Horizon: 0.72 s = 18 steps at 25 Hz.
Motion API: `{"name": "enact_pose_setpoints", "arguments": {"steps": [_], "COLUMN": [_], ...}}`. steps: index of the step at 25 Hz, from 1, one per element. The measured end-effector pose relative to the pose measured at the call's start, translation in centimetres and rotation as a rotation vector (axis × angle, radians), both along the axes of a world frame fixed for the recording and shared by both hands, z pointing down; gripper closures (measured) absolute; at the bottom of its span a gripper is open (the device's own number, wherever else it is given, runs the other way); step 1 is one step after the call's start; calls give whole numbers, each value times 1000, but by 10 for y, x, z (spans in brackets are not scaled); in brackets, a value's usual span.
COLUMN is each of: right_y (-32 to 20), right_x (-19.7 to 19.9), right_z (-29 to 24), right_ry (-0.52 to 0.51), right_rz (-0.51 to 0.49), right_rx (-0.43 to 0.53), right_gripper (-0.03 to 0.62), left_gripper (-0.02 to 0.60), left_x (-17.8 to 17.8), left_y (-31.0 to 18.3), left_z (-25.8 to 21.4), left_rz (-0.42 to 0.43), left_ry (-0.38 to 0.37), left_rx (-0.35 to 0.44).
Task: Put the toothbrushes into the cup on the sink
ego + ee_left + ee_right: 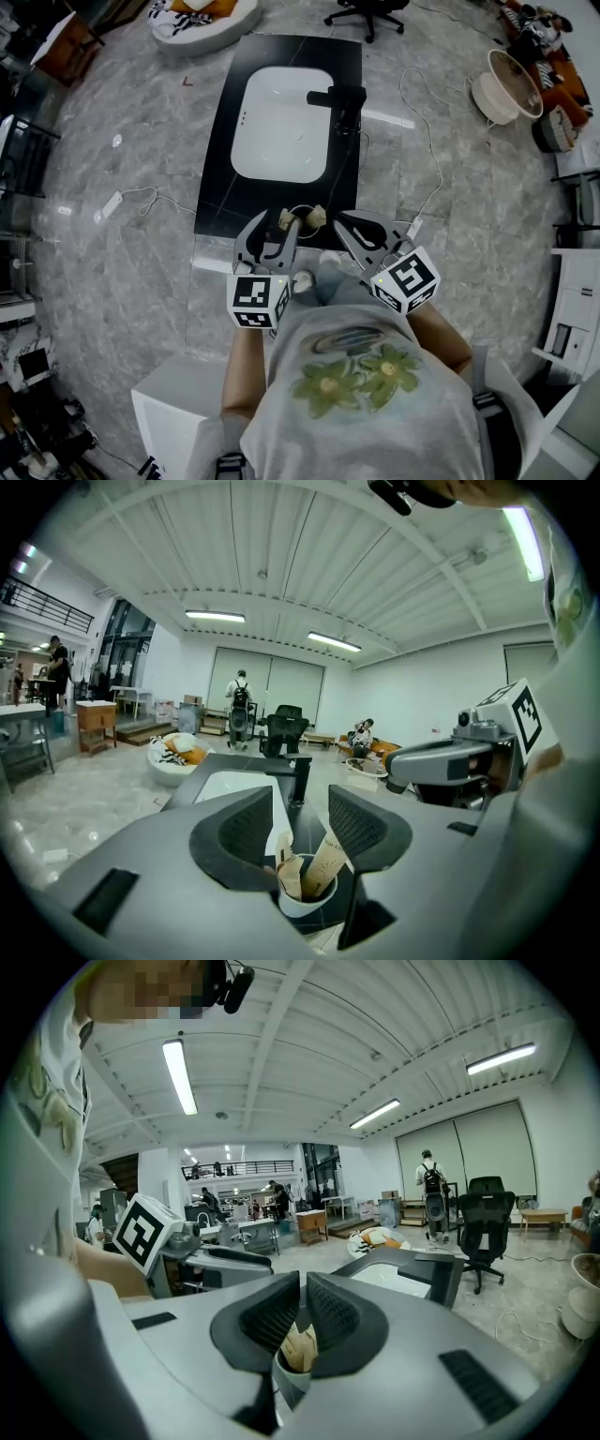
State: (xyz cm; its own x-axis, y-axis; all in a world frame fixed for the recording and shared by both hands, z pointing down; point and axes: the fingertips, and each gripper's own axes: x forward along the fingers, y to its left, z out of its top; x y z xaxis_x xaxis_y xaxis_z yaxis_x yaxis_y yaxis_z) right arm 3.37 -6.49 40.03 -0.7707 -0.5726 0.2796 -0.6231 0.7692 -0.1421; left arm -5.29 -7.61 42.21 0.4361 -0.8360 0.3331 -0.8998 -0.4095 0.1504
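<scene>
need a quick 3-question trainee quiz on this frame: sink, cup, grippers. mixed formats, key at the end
1. True or false: the cup holds wrapped toothbrushes.
2. Whose jaws stand wide apart? A) left gripper B) right gripper C) both
3. Fill in: in the head view, the black faucet stands at the white basin's ___ side.
Key: 1 true; 2 A; 3 right.

Light grey T-shirt (375, 422) — two green, yellow-centred flowers (356, 377) printed on it.
</scene>
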Motion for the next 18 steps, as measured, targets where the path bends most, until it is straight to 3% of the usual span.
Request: {"name": "enact_pose_setpoints", "arguments": {"steps": [3, 10, 18], "right_y": [4, 12, 23], "right_x": [0, -4, -8], "right_z": [-4, -12, -20], "right_ry": [1, -43, -47], "right_rz": [0, -10, -36], "right_rx": [17, 12, 29], "right_gripper": [543, 543, 551], "left_gripper": [390, 525, 563], "left_x": [0, 9, 22], "left_y": [5, 19, 35], "left_z": [-13, -30, -40], "left_rz": [1, 49, 120], "left_ry": [9, 53, 69], "left_rx": [29, 40, 30]}}
